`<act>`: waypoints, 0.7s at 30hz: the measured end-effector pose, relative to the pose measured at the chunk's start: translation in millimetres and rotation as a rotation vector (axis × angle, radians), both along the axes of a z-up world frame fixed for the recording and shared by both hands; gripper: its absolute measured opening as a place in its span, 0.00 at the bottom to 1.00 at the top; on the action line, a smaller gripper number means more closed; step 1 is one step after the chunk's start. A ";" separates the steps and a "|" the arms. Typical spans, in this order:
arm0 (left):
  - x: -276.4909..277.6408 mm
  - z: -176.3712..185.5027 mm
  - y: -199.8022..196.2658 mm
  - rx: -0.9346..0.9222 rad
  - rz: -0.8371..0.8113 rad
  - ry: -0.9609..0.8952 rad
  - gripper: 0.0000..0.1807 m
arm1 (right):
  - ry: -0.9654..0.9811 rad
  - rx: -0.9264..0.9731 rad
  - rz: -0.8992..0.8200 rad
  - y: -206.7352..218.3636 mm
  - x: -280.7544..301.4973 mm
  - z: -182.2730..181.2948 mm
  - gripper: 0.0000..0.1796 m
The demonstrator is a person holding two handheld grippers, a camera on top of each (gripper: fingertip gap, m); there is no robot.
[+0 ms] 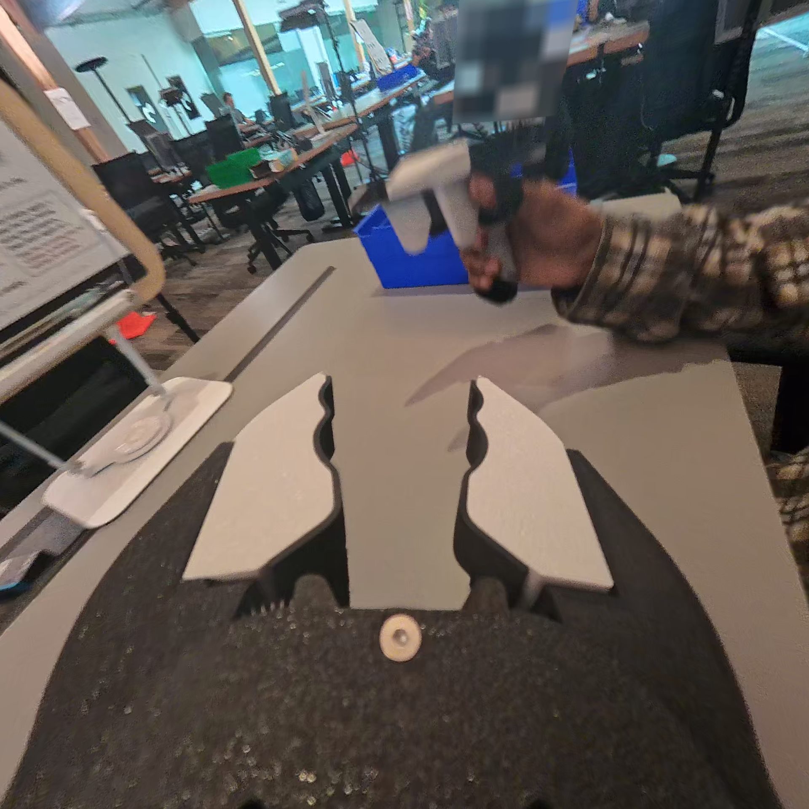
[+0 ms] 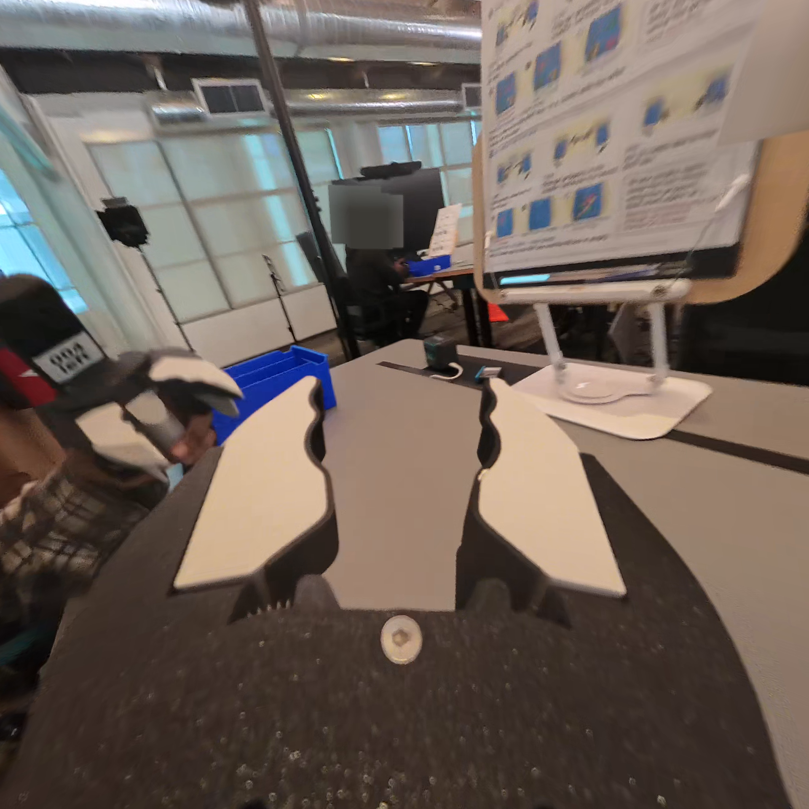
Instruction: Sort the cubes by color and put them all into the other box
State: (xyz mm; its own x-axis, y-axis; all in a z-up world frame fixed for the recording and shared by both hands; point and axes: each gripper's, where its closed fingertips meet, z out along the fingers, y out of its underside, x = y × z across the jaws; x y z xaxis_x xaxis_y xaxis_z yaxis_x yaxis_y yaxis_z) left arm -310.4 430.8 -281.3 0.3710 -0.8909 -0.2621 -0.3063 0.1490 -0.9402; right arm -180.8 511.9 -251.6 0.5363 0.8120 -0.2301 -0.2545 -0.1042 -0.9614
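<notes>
1. Left gripper (image 1: 400, 385) is hovering over the grey table (image 1: 613, 459) with its fingers spread wide apart, nothing between them, just bare tabletop showing through the gap.

2. Right gripper (image 2: 402, 385) is doing the same thing: fingers parted, empty, floating above the grey table (image 2: 656, 503).

3. The blue box (image 1: 407, 258) is sitting at the far edge of the table in the left wrist view. In the right wrist view the blue box (image 2: 280, 376) is showing up beyond the left finger, whose tip is overlapping its corner.

4. Cubes: not seeing any. The box interior is mostly hidden by the walls and by what's in front, so I can't tell if anything is sitting inside.

5. In the left wrist view the other gripper (image 1: 420, 205) is hanging in front of the box, held by a hand (image 1: 547, 245) in a plaid sleeve (image 1: 700, 280), covering a good chunk of the box. Pretty blurry, so its jaw state from here is hard to read.

6. In the right wrist view the other gripper (image 2: 205, 385) is poking in from the left, right in front of the box's near side.

7. A white stand (image 2: 613, 394) holding an instruction sheet (image 2: 613, 131) is standing on the table to the right of the right gripper. The left wrist view is catching the stand base (image 1: 140, 442) on the left.

8. A small dark device (image 2: 437, 350) with a white cable is sitting near the table's far edge.

9. Background is looking like an open office with desks, chairs and a seated person (image 2: 381, 289).
</notes>
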 end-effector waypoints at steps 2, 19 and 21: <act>-32.3 19.8 -8.0 0.013 0.041 -0.017 0.32 | 0.030 -0.016 0.038 4.0 -19.2 -24.6 0.41; -406.2 -48.6 67.8 -0.408 0.581 0.486 0.33 | -0.181 0.057 0.092 -14.6 -82.8 -66.7 0.44; -408.3 -70.0 80.9 -0.473 0.618 0.475 0.33 | -0.196 0.058 0.095 -18.6 -89.3 -66.9 0.44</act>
State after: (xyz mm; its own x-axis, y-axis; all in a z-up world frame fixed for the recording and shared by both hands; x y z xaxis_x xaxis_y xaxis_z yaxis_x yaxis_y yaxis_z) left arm -718.8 511.7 -351.3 0.7646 -0.6224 -0.1673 -0.5738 -0.5392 -0.6165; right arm -270.1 493.3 -318.5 0.4863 0.8701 -0.0804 -0.0535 -0.0622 -0.9966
